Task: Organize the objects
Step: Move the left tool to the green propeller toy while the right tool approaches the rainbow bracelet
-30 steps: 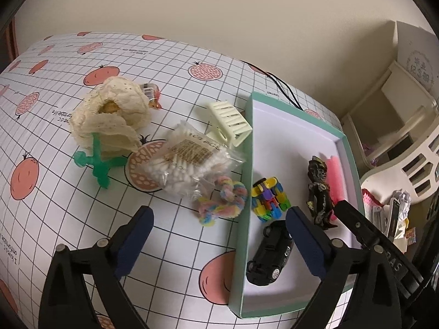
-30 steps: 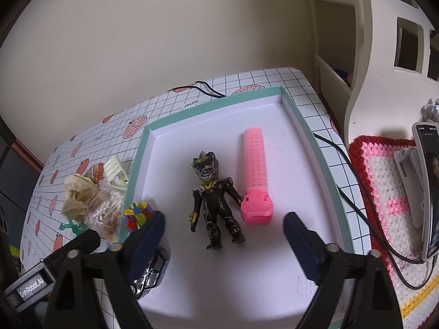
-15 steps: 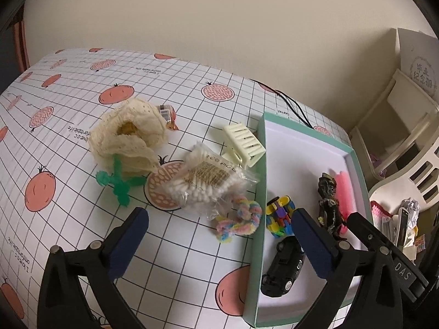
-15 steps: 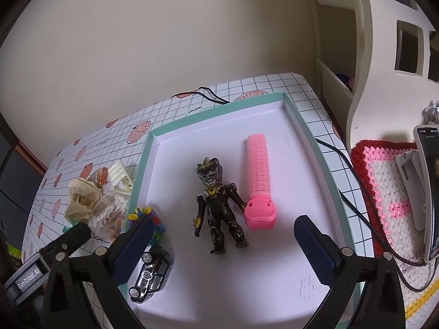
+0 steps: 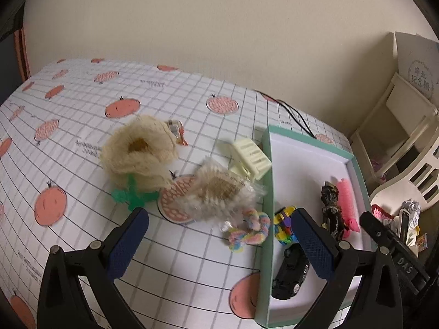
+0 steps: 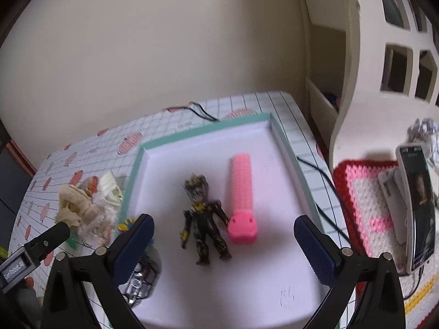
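1. I am reading "DAS" on my right gripper's [image 6: 223, 242] body in the left view, and part of a label starting "Gen" on my left gripper [image 5: 219, 240]; the cloth's print is too small to read.
2. The desk [image 5: 82, 115] is wearing a grid cloth with tomato prints, sitting against a cream wall beside a white shelf [image 6: 370, 54].
3. The tray [image 6: 285, 142] is holding a figure [image 6: 203, 213], a pink roller [image 6: 242, 192], a car [image 5: 290, 271] and blocks [image 5: 284, 224].
4. A rope toy [image 5: 251, 230], bag [image 5: 216, 194] and clip [image 5: 251, 157] are lying just left of it.
5. Both my jaws are hanging spread, pinching nothing.
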`<action>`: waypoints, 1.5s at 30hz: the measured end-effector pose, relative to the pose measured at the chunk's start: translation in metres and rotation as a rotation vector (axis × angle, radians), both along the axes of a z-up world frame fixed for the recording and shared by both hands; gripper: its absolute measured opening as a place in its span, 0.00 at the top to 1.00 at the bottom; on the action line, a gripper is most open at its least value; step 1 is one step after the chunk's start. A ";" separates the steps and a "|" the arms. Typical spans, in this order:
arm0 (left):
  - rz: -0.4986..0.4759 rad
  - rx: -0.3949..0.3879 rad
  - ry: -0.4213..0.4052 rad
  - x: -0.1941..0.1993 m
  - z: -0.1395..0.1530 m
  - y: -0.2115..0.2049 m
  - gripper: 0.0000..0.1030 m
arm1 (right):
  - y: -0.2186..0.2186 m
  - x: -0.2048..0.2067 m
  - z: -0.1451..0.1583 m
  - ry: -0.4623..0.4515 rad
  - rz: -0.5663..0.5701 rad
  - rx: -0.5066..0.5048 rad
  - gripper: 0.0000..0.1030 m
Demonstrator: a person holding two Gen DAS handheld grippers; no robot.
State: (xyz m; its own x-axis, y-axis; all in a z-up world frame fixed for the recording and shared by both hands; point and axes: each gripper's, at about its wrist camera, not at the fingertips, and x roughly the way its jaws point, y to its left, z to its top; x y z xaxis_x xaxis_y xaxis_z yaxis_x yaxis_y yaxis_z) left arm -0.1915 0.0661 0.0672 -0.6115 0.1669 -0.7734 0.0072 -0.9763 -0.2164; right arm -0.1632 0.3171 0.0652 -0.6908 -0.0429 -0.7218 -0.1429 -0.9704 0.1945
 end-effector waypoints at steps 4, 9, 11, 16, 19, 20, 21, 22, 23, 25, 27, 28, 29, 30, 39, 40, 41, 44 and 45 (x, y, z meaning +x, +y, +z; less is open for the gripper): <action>-0.003 0.000 0.028 -0.003 0.009 -0.013 0.00 | -0.013 -0.001 0.016 0.063 0.044 -0.008 0.00; 0.020 -0.006 0.011 -0.008 0.012 -0.035 0.00 | -0.039 -0.004 0.027 0.102 0.104 0.011 0.00; 0.031 0.008 0.000 -0.011 0.012 -0.044 0.00 | -0.053 -0.006 0.028 0.113 0.132 0.031 0.00; 0.089 0.052 -0.032 -0.017 0.008 -0.075 0.00 | -0.079 -0.011 0.025 0.109 0.186 0.011 0.04; 0.116 0.066 -0.040 -0.020 0.006 -0.091 0.00 | -0.094 -0.013 0.020 0.101 0.214 0.017 0.10; 0.121 0.068 -0.042 -0.020 0.005 -0.094 0.00 | -0.099 -0.013 0.019 0.097 0.224 0.017 0.11; 0.124 0.068 -0.044 -0.021 0.004 -0.098 0.00 | -0.105 -0.014 0.017 0.092 0.240 0.015 0.13; 0.124 0.063 -0.046 -0.022 0.003 -0.100 0.00 | -0.109 -0.014 0.015 0.091 0.249 0.016 0.16; 0.123 0.052 -0.050 -0.023 0.001 -0.101 0.00 | -0.115 -0.014 0.014 0.089 0.264 0.017 0.18; 0.118 0.035 -0.059 -0.024 -0.003 -0.101 0.00 | -0.124 -0.015 0.011 0.079 0.289 0.021 0.22; 0.119 0.025 -0.074 -0.026 -0.007 -0.101 0.02 | -0.132 -0.016 0.006 0.064 0.310 0.029 0.28; 0.115 0.028 -0.084 -0.028 -0.010 -0.100 0.05 | -0.136 -0.016 0.003 0.054 0.322 0.033 0.32; 0.112 0.033 -0.092 -0.028 -0.013 -0.100 0.11 | -0.139 -0.017 0.000 0.044 0.330 0.033 0.33; 0.106 0.038 -0.106 -0.029 -0.016 -0.100 0.12 | -0.140 -0.017 -0.002 0.037 0.334 0.032 0.36; 0.075 0.065 -0.138 -0.034 -0.030 -0.094 0.24 | -0.140 -0.024 -0.012 -0.017 0.350 -0.039 0.57; 0.073 0.065 -0.141 -0.035 -0.031 -0.093 0.24 | -0.140 -0.024 -0.013 -0.024 0.351 -0.044 0.57; 0.071 0.067 -0.144 -0.035 -0.032 -0.092 0.24 | -0.140 -0.025 -0.013 -0.028 0.352 -0.042 0.57; 0.070 0.062 -0.149 -0.036 -0.035 -0.090 0.26 | -0.144 -0.025 -0.017 -0.044 0.357 -0.028 0.57; 0.068 0.060 -0.149 -0.036 -0.036 -0.089 0.28 | -0.146 -0.026 -0.018 -0.049 0.359 -0.016 0.57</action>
State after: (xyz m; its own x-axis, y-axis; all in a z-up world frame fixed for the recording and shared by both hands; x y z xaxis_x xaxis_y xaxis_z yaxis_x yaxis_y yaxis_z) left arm -0.2273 -0.0228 0.0313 -0.5019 0.1774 -0.8466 0.1092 -0.9579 -0.2655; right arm -0.1889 0.1710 0.0471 -0.5945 -0.2880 -0.7508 0.1969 -0.9574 0.2113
